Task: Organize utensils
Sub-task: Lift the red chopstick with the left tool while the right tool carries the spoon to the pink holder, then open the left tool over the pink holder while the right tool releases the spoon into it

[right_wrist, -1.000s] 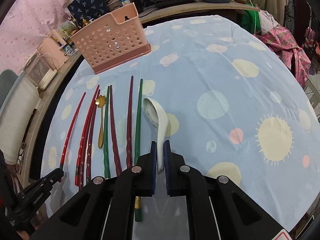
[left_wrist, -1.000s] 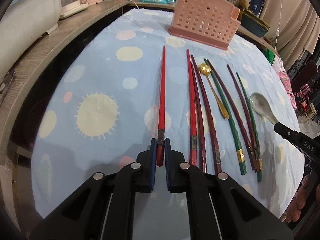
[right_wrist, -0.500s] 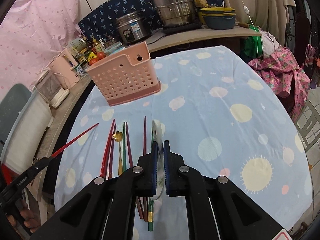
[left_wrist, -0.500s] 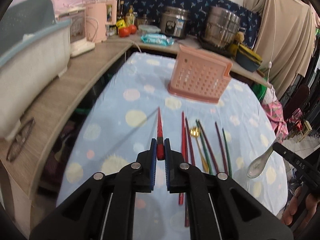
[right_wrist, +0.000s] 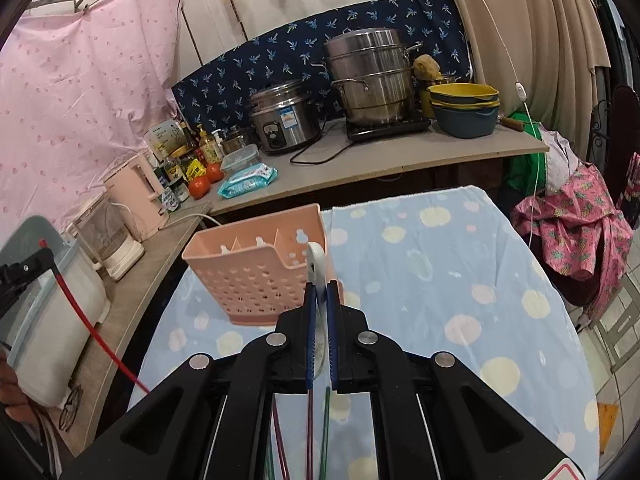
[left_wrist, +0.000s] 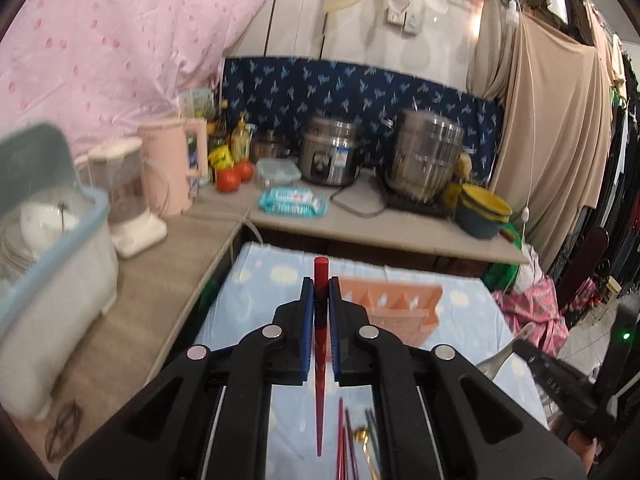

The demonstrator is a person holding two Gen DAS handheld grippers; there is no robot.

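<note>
Two utensils are in the air at once: the left gripper [left_wrist: 319,292] is clenched on a red chopstick [left_wrist: 319,380], thick end up and tip hanging down, while the right gripper [right_wrist: 319,292] clamps a white ceramic spoon [right_wrist: 316,268] by its handle, likewise upright. Held vertically, each can likely drop straight into the pink perforated utensil basket [right_wrist: 256,276], which stands ahead on the tabletop [right_wrist: 440,280] with its divided compartments open at the top. Remaining chopsticks [left_wrist: 346,448] and a gold spoon [left_wrist: 362,436] lie below, well short of the basket. Open cloth to the basket's right leaves room; the wooden counter [left_wrist: 160,292] crowds the left.
</note>
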